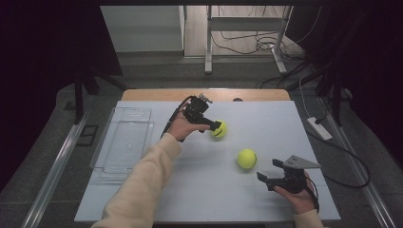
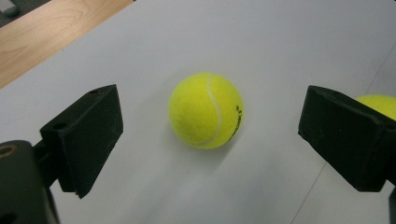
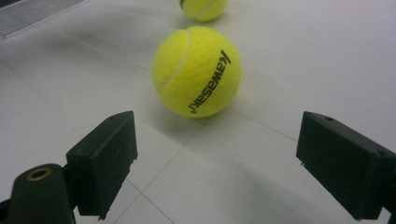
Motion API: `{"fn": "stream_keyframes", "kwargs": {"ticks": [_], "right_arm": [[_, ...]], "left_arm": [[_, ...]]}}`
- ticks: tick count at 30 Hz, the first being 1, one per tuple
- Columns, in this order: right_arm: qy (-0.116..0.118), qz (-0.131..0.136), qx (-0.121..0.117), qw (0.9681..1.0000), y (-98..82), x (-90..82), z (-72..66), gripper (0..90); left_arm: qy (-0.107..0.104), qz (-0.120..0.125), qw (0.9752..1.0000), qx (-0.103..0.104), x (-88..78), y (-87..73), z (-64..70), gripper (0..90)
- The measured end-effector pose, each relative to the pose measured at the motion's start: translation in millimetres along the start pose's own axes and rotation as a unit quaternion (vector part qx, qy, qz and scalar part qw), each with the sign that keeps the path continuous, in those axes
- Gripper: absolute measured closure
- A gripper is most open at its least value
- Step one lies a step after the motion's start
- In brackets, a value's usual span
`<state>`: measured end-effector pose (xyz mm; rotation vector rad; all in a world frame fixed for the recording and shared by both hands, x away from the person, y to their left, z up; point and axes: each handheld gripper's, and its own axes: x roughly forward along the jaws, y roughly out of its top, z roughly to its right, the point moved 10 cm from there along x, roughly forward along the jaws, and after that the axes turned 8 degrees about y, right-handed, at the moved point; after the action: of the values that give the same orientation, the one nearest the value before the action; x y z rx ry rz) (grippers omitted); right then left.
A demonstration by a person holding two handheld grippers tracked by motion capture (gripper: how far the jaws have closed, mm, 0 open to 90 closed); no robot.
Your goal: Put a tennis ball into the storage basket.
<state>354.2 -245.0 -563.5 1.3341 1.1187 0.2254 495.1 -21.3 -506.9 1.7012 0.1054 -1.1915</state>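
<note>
I keep both sets of fingers released: left gripper straddles the far ball, ready to clench; right gripper faces the near ball.

Person in cream sleeves, a black two-jaw gripper in each hand.

Left sleeve is cream, soft knit, long to the wrist; right sleeve same colour, just the cuff in frame. Left gripper is black, chunky body, small metal fitting on top, black cable looping off the back. Right gripper is black with a grey three-cornered plate on top and a black cable. Jaw pads are blocky matte black with small screw holes; a brass-ringed hole sits on the body.
</note>
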Motion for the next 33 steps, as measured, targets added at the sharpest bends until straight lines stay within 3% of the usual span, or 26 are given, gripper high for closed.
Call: {"fn": "stream_keyframes", "kwargs": {"ticks": [7, 33], "right_arm": [[-0.001, 0.001, 0.004, 1.0000, -0.7, -0.7, 0.8, 12.1], [0.000, -0.003, -0.001, 1.0000, -1.5, 0.8, 0.4, 12.2]], "left_arm": [[-0.001, -0.006, 1.0000, 0.006, 3.6, 5.9, 3.6, 7.2], [-0.001, -0.041, 0.9991, -0.015, 33.2, 0.3, -1.0, 5.8]]}}
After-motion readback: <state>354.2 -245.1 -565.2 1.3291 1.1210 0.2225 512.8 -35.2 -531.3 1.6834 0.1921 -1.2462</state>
